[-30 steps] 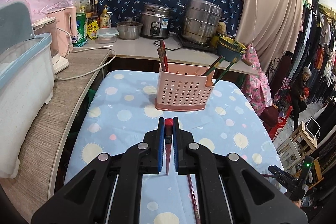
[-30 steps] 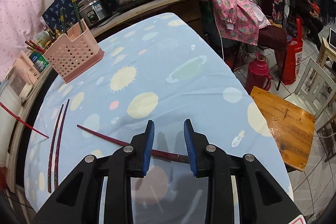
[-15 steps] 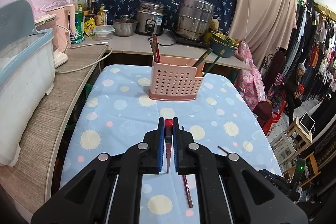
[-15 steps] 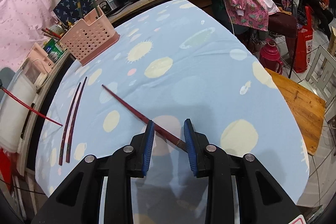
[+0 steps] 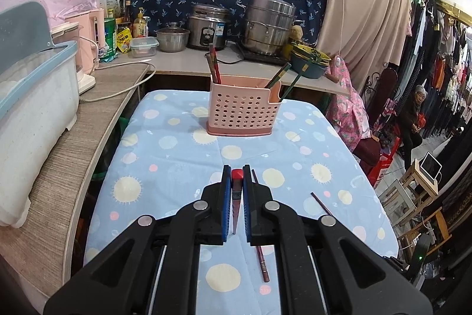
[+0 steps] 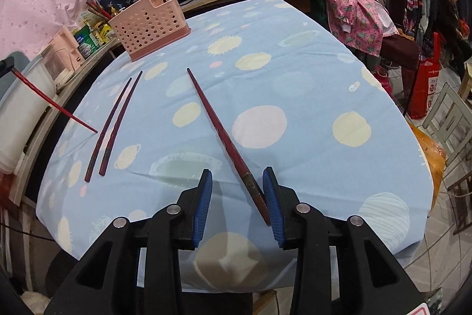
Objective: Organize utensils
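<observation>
My left gripper (image 5: 237,192) is shut on a red chopstick (image 5: 237,177), seen end-on between the blue pads; its shaft shows in the right wrist view as the red chopstick (image 6: 56,105) slanting over the table's left edge. The pink perforated holder (image 5: 243,111) stands at the far end of the table with several chopsticks upright in it. My right gripper (image 6: 237,185) hangs low over the near edge with its jaws opening. A dark red chopstick (image 6: 224,135) lies on the cloth between them, its butt beside the right pad, not pinched. A pair of dark chopsticks (image 6: 113,123) lies to the left.
The table wears a blue spotted cloth (image 6: 295,84). A white tub (image 5: 32,114) and a pink kettle (image 5: 88,31) sit on the left counter, with pots (image 5: 270,25) behind the holder. A wooden stool (image 6: 430,155) stands off the right edge. A person (image 5: 414,120) sits far right.
The right gripper's jaws have widened, and the dark chopstick now runs lengthwise away between them instead of crosswise. The left gripper, still holding its chopstick, has backed a little from the holder.
</observation>
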The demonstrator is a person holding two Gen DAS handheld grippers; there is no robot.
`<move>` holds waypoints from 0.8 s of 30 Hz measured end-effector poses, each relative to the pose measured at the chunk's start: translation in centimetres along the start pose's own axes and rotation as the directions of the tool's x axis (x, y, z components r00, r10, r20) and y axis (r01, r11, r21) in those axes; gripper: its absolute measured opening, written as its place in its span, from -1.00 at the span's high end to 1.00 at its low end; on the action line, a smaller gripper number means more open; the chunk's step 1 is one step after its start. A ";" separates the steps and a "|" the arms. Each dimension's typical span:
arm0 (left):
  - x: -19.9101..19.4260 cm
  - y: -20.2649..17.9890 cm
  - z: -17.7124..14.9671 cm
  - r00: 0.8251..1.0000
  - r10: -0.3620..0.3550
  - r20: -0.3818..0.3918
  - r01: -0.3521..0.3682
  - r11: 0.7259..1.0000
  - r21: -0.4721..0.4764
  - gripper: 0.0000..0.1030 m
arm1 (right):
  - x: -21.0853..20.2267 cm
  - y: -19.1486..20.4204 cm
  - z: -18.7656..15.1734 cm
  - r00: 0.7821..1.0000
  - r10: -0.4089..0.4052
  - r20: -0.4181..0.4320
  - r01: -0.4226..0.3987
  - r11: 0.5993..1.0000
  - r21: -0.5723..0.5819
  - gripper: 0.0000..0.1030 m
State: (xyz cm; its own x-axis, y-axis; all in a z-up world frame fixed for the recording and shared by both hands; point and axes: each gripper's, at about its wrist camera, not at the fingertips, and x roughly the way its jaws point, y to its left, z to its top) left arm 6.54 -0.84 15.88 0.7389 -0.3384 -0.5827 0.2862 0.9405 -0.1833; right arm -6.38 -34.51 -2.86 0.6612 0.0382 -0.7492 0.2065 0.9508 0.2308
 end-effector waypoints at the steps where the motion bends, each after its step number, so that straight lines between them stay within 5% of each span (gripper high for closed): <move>1: 0.1 0.0 0.0 1.000 0.001 0.000 -0.001 1.000 0.001 0.86 | 0.0 0.2 -0.1 1.000 -0.013 0.000 0.013 1.000 -0.018 0.35; 12: 0.0 -0.1 -0.1 1.000 -0.002 -0.001 0.002 1.000 0.000 0.86 | -0.6 0.6 -0.8 0.996 -0.086 -0.007 0.085 0.990 -0.111 0.83; 24: -0.1 -0.3 -0.3 1.000 -0.023 -0.005 0.022 1.000 -0.016 0.86 | -4.4 5.8 3.9 0.994 0.029 0.108 -0.017 0.994 -0.111 0.85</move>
State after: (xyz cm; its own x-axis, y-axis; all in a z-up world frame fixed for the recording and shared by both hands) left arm 6.20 -1.10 15.72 0.7290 -0.3593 -0.5826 0.2926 0.9330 -0.2093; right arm -5.25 -30.37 4.18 0.7409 0.0328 -0.6708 0.1139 0.9782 0.1736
